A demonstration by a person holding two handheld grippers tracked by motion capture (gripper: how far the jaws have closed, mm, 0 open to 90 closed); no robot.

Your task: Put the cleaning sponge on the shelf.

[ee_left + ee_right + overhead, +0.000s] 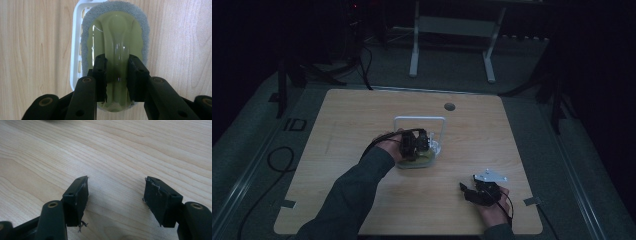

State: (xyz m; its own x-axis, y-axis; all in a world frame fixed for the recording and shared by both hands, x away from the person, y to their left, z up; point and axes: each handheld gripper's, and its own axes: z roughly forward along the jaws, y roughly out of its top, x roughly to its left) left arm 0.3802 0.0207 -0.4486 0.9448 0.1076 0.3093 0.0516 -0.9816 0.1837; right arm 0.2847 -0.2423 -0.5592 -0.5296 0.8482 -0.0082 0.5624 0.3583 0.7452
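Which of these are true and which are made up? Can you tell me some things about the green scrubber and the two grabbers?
1. The left gripper has its jaws on either side of the green scrubber's raised handle. True.
2. The scrubber sits on a red plate. False: it sits over a white tray.
3. The right gripper is holding a spoon. False: its jaws are open with nothing between them, above the bare wooden table.
4. The scrubber has a grey spongy edge around its green top. True.
5. The right gripper is right next to the tray. False: in the high view it is apart, near the table's front edge.
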